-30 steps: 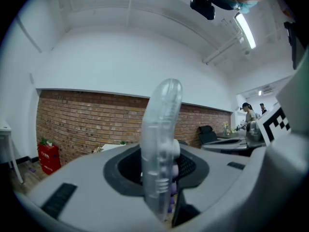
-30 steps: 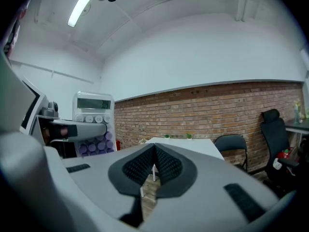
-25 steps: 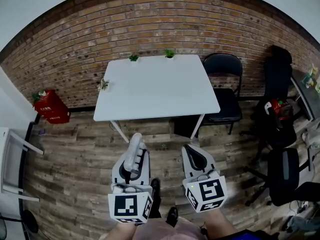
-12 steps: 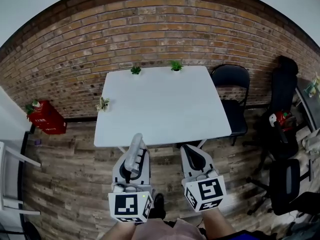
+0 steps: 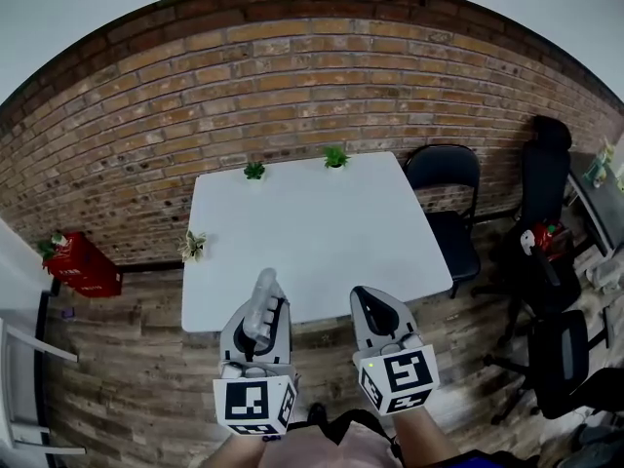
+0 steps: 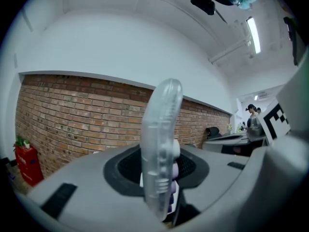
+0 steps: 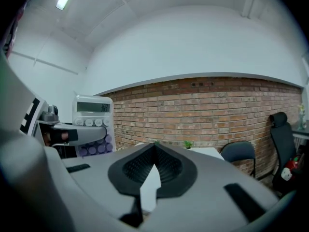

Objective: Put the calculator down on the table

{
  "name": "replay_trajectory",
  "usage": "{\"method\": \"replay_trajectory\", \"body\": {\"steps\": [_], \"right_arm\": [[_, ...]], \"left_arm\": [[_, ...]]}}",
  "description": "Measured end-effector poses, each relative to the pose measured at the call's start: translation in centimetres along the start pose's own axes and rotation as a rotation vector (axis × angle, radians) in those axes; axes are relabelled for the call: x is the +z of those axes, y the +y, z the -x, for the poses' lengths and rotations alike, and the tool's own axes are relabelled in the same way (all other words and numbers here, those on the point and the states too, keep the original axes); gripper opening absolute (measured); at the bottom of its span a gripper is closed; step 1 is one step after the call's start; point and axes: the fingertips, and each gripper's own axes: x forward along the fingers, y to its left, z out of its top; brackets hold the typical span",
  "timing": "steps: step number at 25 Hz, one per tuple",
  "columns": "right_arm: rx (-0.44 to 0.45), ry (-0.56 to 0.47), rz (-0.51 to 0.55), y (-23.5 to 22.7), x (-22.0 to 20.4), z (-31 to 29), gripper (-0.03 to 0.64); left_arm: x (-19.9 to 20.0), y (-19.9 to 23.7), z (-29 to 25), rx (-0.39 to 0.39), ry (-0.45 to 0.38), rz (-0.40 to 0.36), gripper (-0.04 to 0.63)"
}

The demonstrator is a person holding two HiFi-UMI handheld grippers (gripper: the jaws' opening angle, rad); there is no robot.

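- the left gripper (image 5: 259, 322) is closed on the clear plastic calculator with purple keys (image 5: 263, 295), gripping it on its edge so it does not fall.
- the calculator is up in the air by the near edge of the white square desk (image 5: 312, 222), not on it yet.
- the right gripper (image 5: 375, 305) is closed on nothing, just keeping out of the way.

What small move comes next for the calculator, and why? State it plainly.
Probably carry the left gripper forward over the table before lowering it. Its jaws clamp the calculator edge-on, and in the head view the calculator reaches only the table's near edge, with bare tabletop ahead.
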Motion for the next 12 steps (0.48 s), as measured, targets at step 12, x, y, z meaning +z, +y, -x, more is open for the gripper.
{"method": "replay_trajectory", "body": {"steps": [12], "right_arm": [[-0.025, 0.048, -0.046, -4.9, -2.3, -3.3, 0.002]], "left_arm": [[-2.9, -1.8, -6.5, -0.049, 0.087, -0.008, 0.135]]}}
